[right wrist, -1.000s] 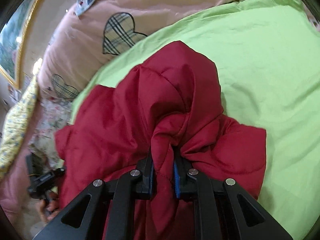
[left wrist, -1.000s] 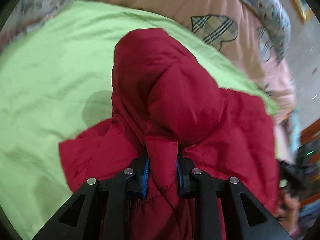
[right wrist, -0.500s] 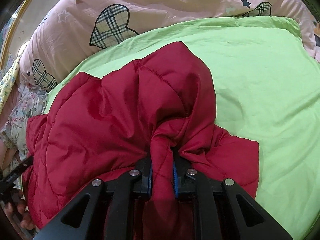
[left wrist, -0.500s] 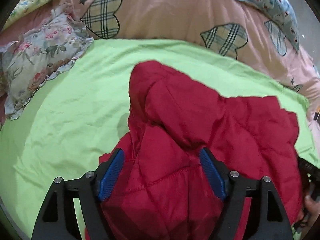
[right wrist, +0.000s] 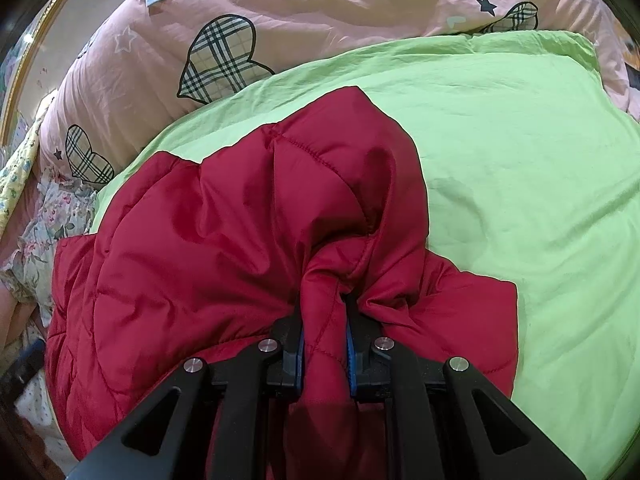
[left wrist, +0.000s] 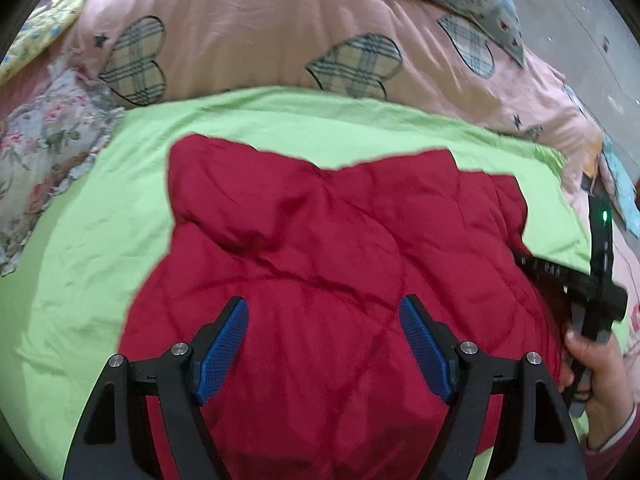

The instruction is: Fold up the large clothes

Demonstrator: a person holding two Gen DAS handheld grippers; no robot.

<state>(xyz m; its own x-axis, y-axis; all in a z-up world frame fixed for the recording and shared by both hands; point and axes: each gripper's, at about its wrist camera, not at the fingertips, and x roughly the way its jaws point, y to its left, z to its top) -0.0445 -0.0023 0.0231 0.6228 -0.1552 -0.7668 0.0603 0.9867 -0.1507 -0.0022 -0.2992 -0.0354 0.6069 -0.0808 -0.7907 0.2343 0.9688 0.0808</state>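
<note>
A red quilted jacket (left wrist: pixel 340 248) lies spread on a light green sheet (left wrist: pixel 80 248). My left gripper (left wrist: pixel 324 312) is open and empty, hovering just above the jacket's near part with its blue pads wide apart. In the right wrist view my right gripper (right wrist: pixel 324 320) is shut on a pinched fold of the same jacket (right wrist: pixel 208 240), which bunches up ahead of the pads. The right gripper also shows in the left wrist view (left wrist: pixel 592 280), held by a hand at the jacket's right edge.
A pink quilt with plaid hearts (left wrist: pixel 260 40) lies piled behind the green sheet (right wrist: pixel 520 160). A floral pillow (left wrist: pixel 40 152) sits at the far left. The pink quilt also shows in the right wrist view (right wrist: pixel 320 20), with a floral pillow (right wrist: pixel 48 224) at the left edge.
My left gripper opened and let go of the jacket fold, then drew back. The jacket's left side dropped flat on the sheet. My right gripper stays shut on its fold.
</note>
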